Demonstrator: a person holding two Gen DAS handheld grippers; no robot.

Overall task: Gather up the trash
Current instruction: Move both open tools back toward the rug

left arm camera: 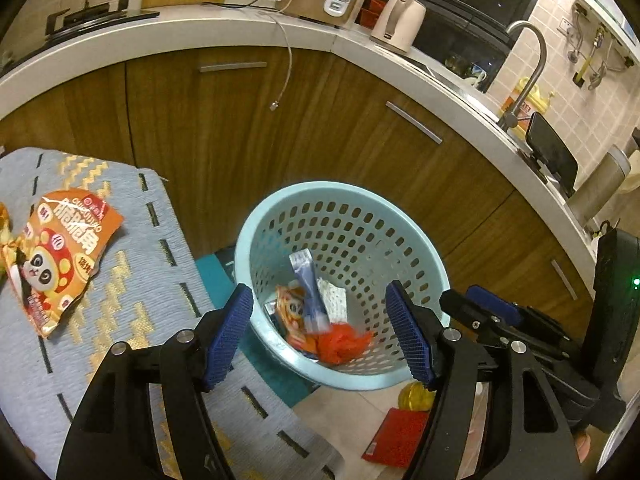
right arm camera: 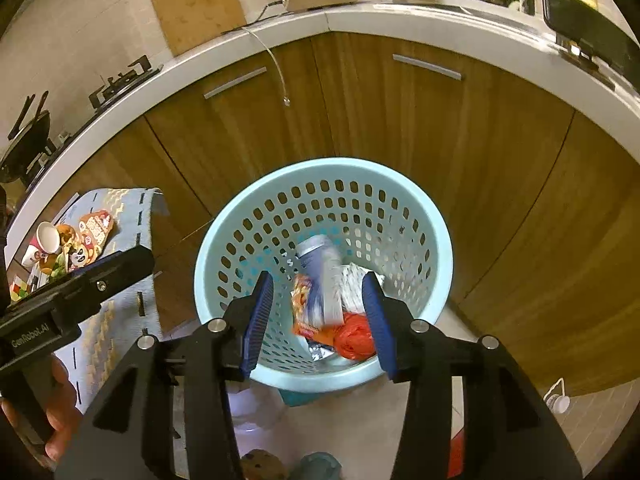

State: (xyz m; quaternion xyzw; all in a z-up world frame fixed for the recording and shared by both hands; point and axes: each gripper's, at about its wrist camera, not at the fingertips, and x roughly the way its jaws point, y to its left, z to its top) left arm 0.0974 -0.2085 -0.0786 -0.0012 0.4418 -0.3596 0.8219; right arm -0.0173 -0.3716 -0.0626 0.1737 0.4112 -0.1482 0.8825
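Fingers of both the left gripper [left arm camera: 320, 332] and right gripper [right arm camera: 318, 316] are parted, empty; the orange snack packet [left arm camera: 64, 256] (light, crinkly, slippery) is best pinched at its flat edge.

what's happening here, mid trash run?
A person holds two grippers over a light blue perforated basket on the kitchen floor. The right gripper and left gripper are both open with nothing between their fingers. A blurred blue-grey packet appears to be dropping into the basket, onto an orange panda wrapper and a red-orange plastic bag. Another panda snack bag waits on the grey cloth to the left.
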